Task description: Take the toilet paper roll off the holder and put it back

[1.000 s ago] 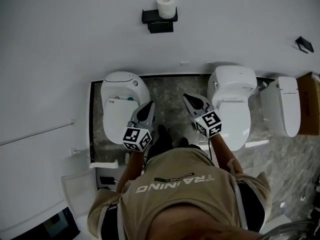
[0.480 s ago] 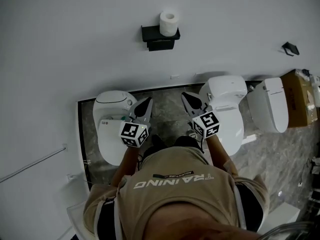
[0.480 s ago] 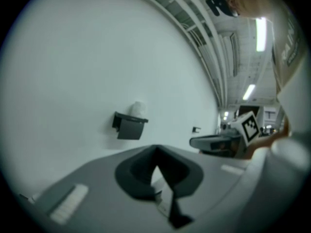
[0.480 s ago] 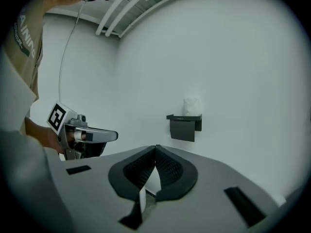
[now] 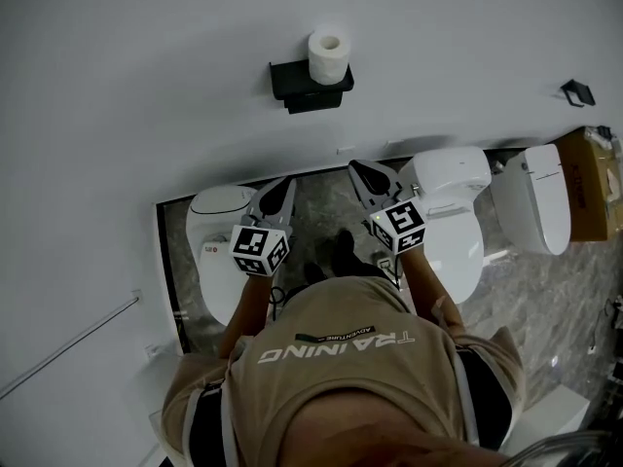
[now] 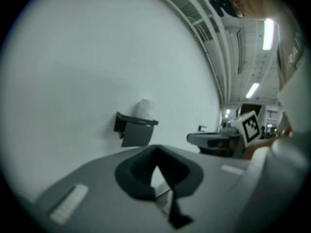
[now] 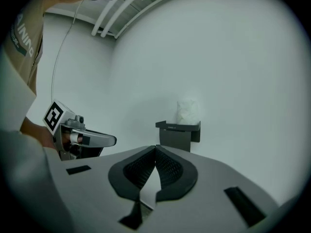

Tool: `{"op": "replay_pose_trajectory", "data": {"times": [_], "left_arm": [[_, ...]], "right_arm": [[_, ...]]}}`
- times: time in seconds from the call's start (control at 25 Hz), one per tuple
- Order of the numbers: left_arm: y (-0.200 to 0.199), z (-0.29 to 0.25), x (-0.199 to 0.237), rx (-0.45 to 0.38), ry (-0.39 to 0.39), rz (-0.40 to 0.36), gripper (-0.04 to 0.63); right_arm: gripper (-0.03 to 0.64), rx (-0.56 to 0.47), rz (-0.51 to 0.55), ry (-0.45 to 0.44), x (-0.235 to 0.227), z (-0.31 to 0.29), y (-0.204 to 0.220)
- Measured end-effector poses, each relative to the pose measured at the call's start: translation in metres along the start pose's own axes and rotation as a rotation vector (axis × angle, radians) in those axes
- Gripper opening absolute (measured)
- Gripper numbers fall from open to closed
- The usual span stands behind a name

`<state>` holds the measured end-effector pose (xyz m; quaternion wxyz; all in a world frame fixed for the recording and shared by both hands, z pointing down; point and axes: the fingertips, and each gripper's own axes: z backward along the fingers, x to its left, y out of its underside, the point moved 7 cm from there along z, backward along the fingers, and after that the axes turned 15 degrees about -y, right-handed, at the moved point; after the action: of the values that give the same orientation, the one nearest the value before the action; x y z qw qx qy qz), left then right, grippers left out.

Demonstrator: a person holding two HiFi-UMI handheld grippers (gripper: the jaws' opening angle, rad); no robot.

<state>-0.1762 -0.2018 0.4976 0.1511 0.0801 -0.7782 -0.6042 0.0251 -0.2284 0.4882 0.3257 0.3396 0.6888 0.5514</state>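
A white toilet paper roll [image 5: 328, 54] stands upright on a black wall holder [image 5: 310, 83] on the white wall. Both grippers are held out level toward it, well short of it and empty. My left gripper [image 5: 283, 187] is shut, below and to the left of the holder. My right gripper [image 5: 362, 170] is shut too, below and slightly right of it. In the left gripper view the roll [image 6: 144, 109] and holder [image 6: 135, 129] lie beyond the closed pads [image 6: 146, 171]. The right gripper view shows the roll [image 7: 188, 112] on the holder [image 7: 177, 132] ahead of its closed pads [image 7: 167, 169].
A white toilet [image 5: 216, 224] stands below the left gripper and another [image 5: 458, 202] beside the right one, with a third unit [image 5: 535, 207] and a cardboard box [image 5: 596, 183] further right. A grey rail [image 5: 68, 343] runs along the wall at left. A small black hook [image 5: 576, 90] sits on the wall at right.
Both grippers have moved forward toward the wall and the holder, staying shut. The person has stepped closer, so the toilets have slid lower and outward in the head view.
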Motion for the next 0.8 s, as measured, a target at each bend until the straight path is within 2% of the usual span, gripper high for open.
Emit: {"op": "replay_pose_trajectory", "data": {"times": [0.16, 0.28, 0.4, 0.44, 0.48, 0.52, 0.8], "left_arm": [[-0.010, -0.033, -0.005, 0.013, -0.017, -0.015, -0.002], [-0.021, -0.057, -0.008, 0.005, -0.035, -0.021, -0.002], [-0.028, -0.076, -0.009, -0.004, -0.064, 0.007, -0.002], [-0.028, -0.081, -0.009, -0.002, -0.076, 0.015, -0.002], [-0.028, -0.085, -0.008, 0.000, -0.089, 0.018, -0.002], [-0.027, -0.088, -0.008, 0.004, -0.102, 0.019, -0.002], [-0.019, -0.103, 0.001, 0.041, -0.126, 0.052, -0.002]], "right_arm": [[0.008, -0.034, 0.054, -0.022, -0.035, -0.018, -0.024], [0.008, -0.089, 0.060, -0.019, -0.067, -0.030, -0.044], [0.008, -0.149, 0.036, -0.020, -0.100, -0.043, -0.061], [0.065, -0.163, 0.029, -0.033, -0.109, -0.048, -0.065], [0.243, -0.175, 0.027, -0.046, -0.116, -0.053, -0.070], [0.278, -0.185, 0.031, -0.050, -0.122, -0.059, -0.074], [0.301, -0.137, 0.048, -0.024, -0.149, -0.098, -0.089]]}}
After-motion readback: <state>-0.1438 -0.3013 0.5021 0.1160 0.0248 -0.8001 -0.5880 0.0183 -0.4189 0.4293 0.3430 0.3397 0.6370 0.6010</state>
